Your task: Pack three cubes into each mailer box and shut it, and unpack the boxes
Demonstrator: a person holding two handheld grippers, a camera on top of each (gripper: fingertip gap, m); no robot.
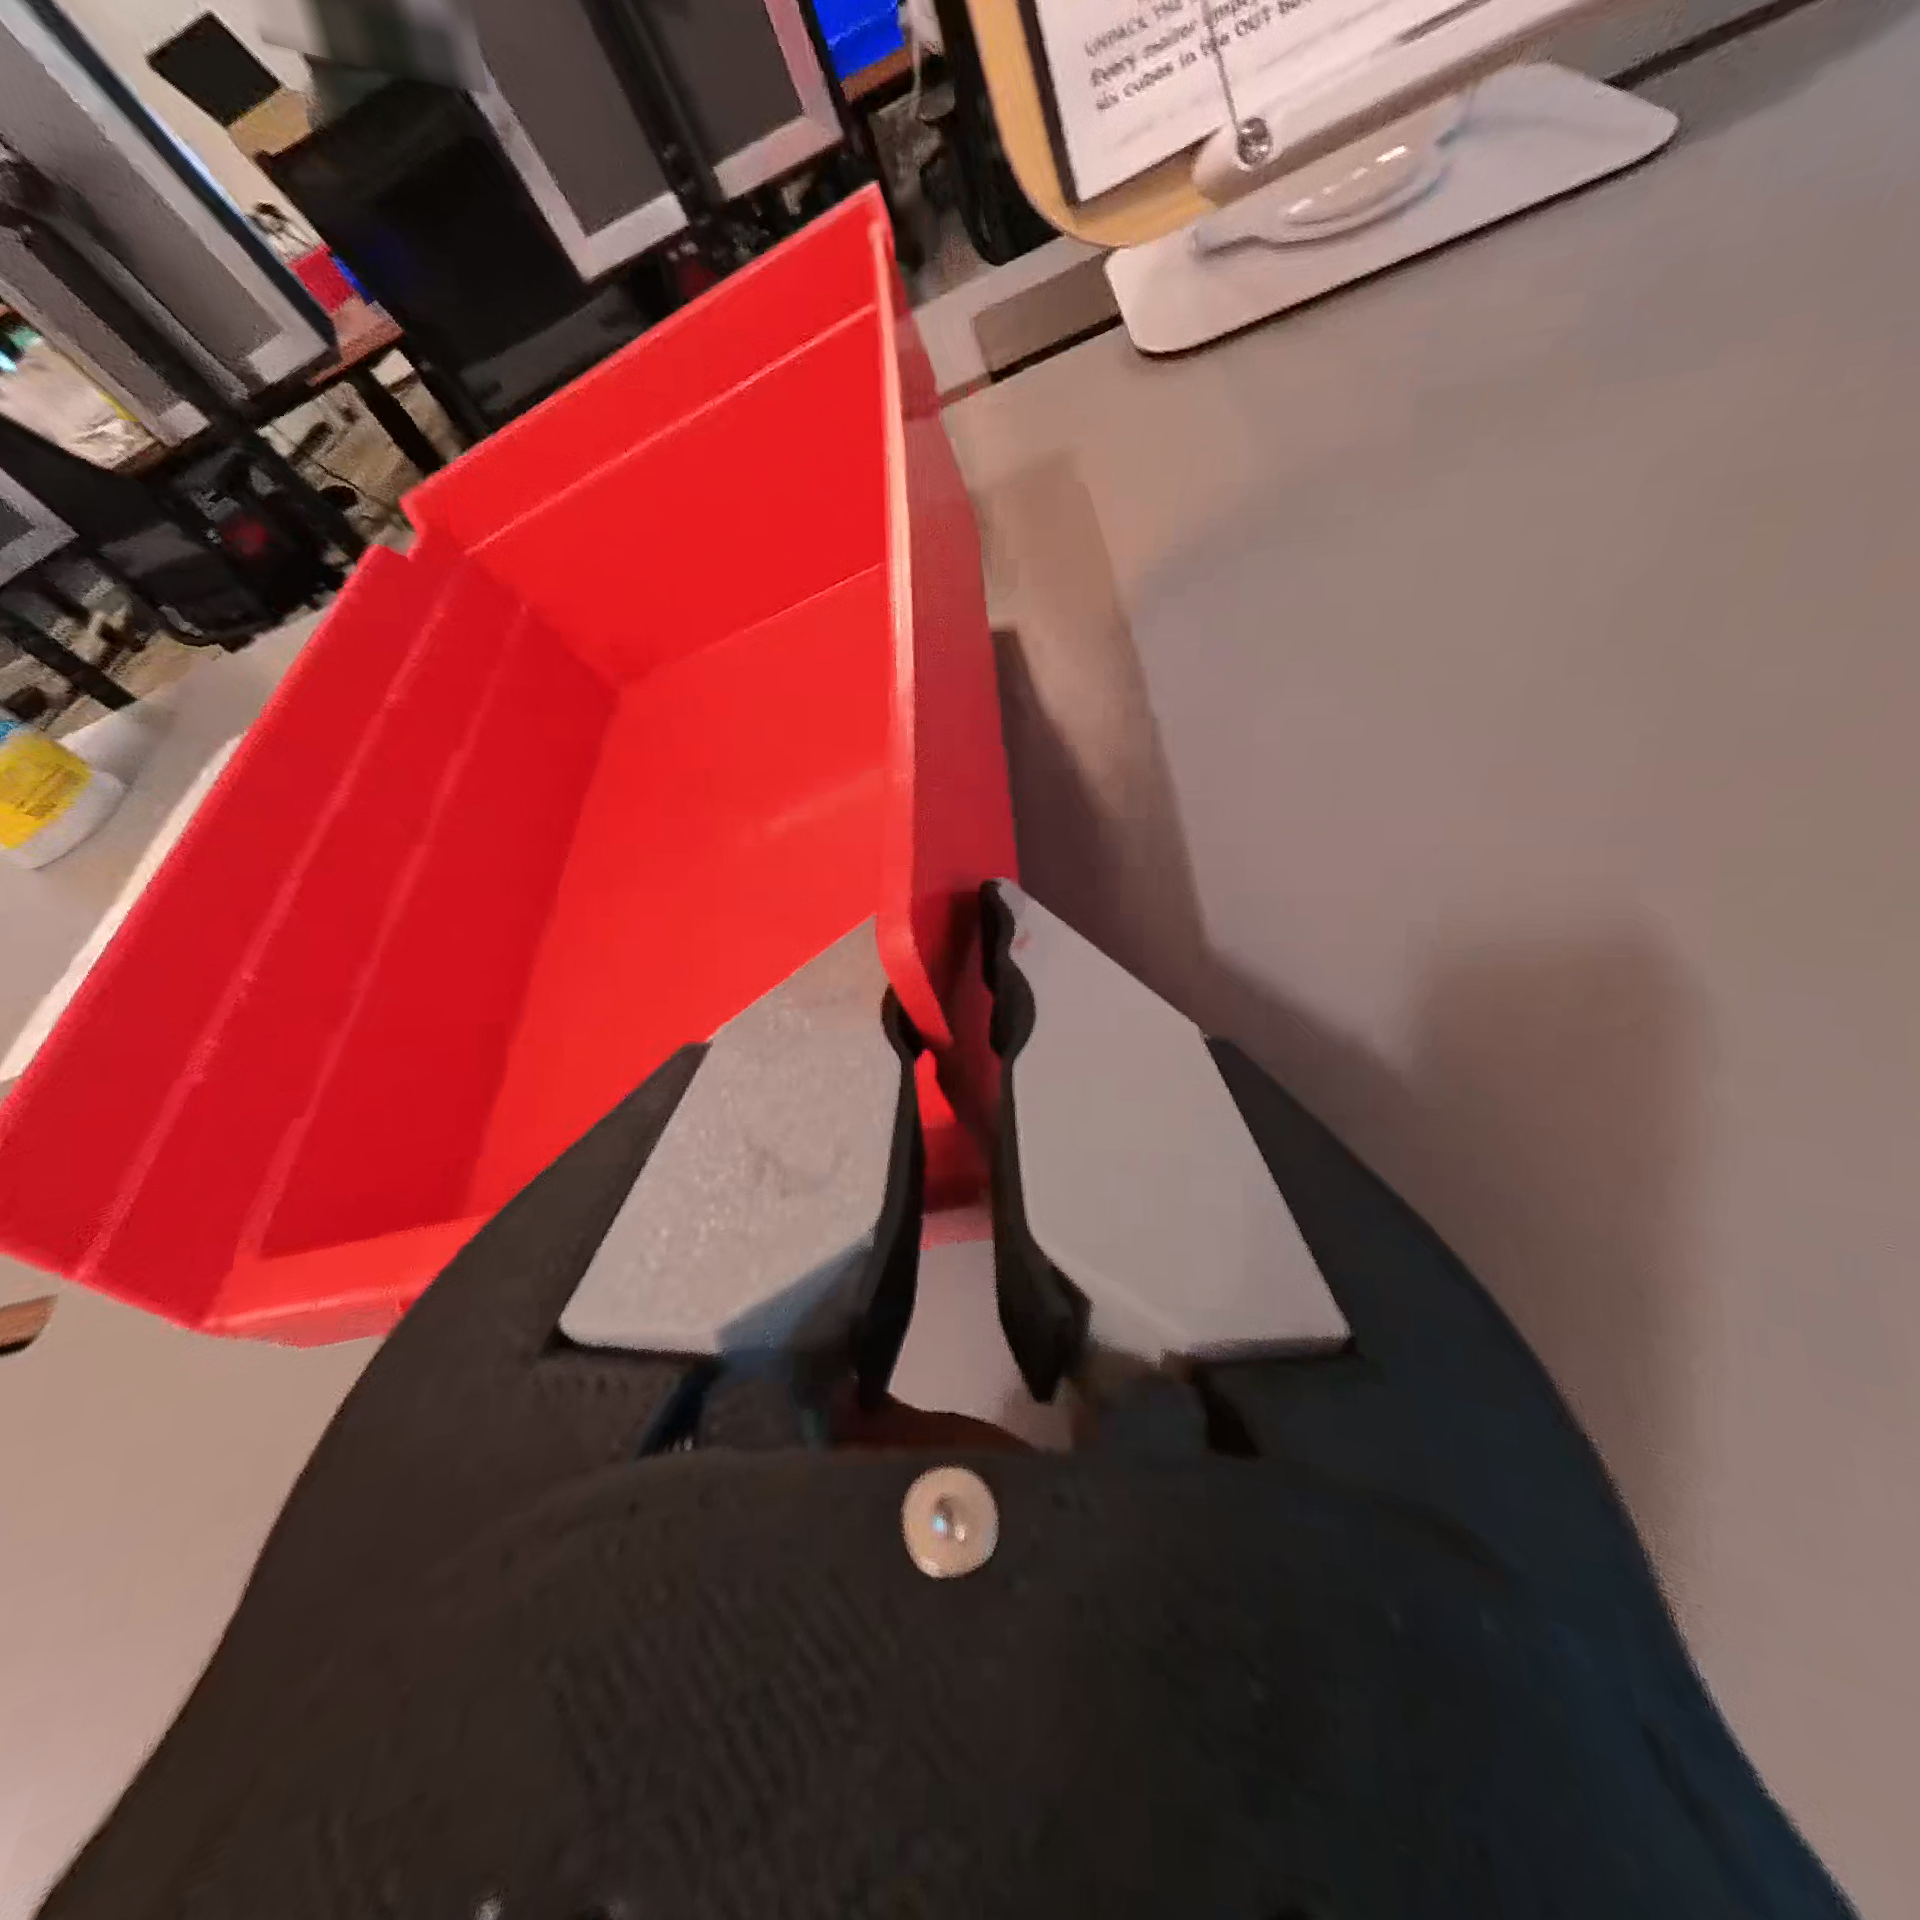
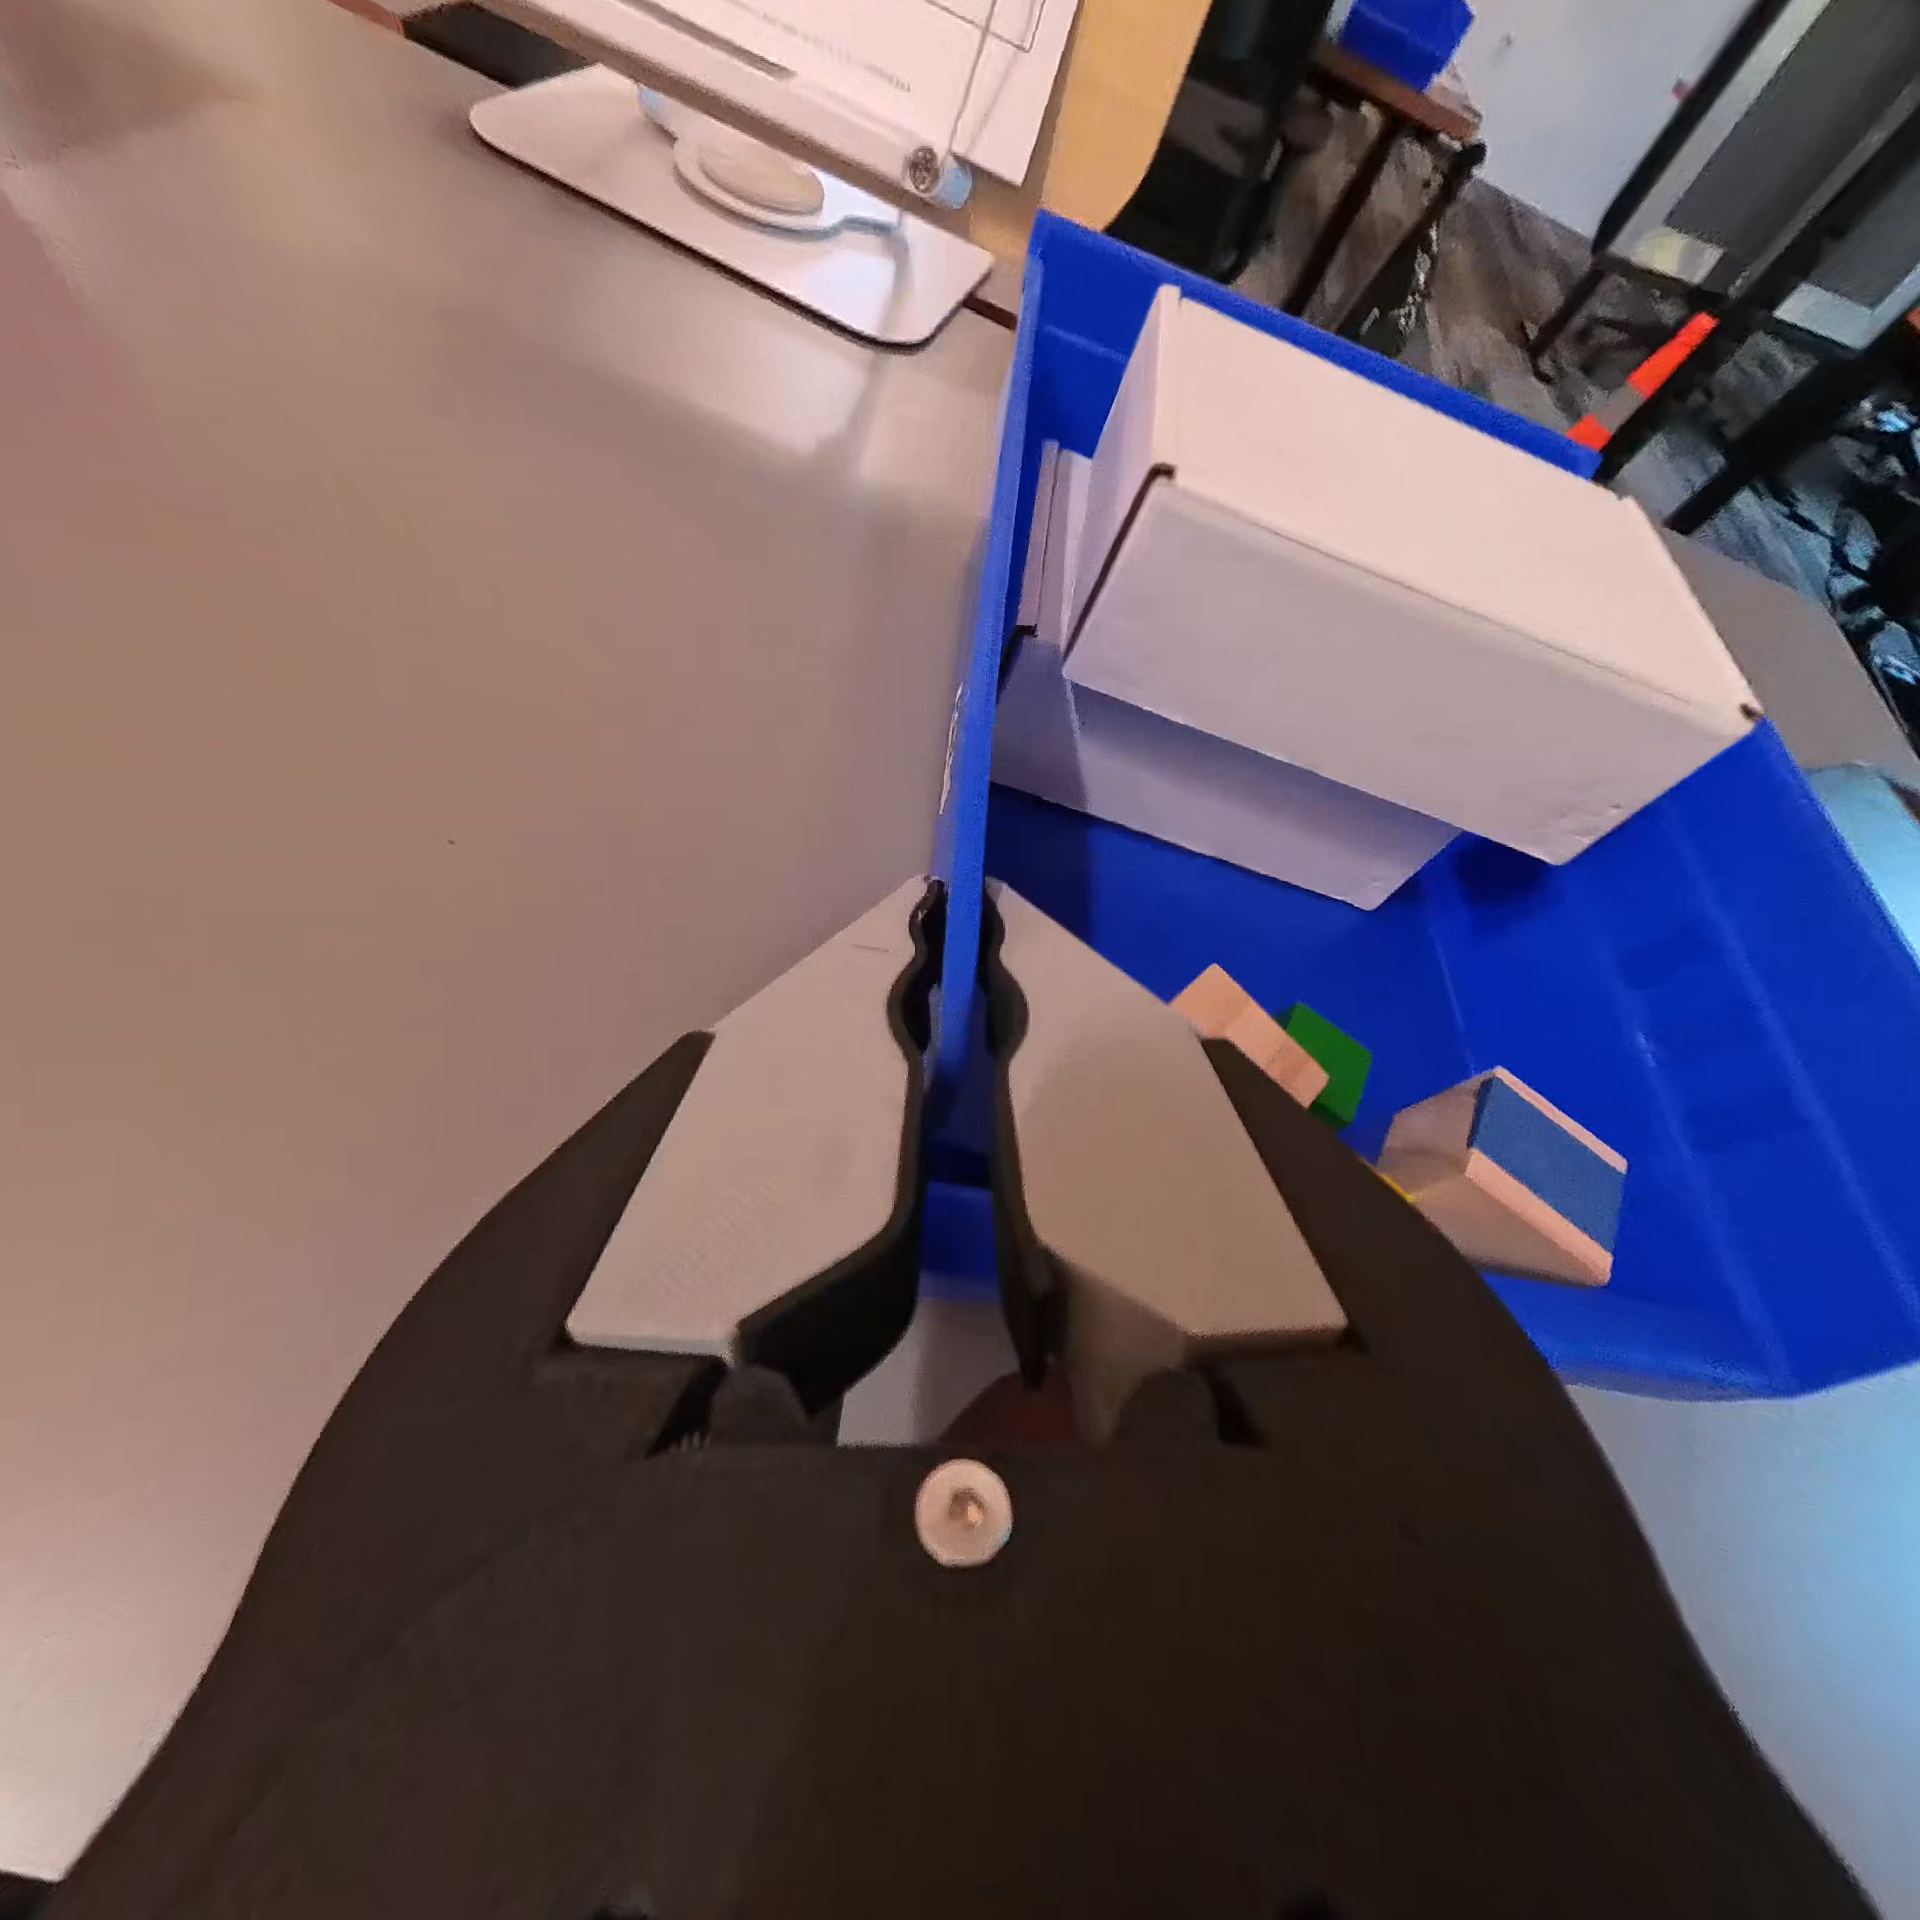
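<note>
In the left wrist view my left gripper (image 1: 948, 971) is shut on the right wall of a red bin (image 1: 623, 831), near its front corner; the bin shows nothing inside. In the right wrist view my right gripper (image 2: 961, 935) is shut on the left wall of a blue bin (image 2: 1714, 1091). That bin holds two closed white mailer boxes, one (image 2: 1392, 623) stacked askew on the other (image 2: 1226, 810), and loose wooden cubes: one with a green face (image 2: 1325, 1060), one with a blue face (image 2: 1527, 1174), and a plain one (image 2: 1252, 1029).
A grey table (image 1: 1507, 675) carries both bins. A white stand (image 1: 1382, 218) holding a printed sheet stands at the far edge; it also shows in the right wrist view (image 2: 748, 197). A yellow-labelled item (image 1: 36, 790) lies left of the red bin. Desks and chairs stand beyond. Spacing between my two grippers at the tips: around 40 centimeters.
</note>
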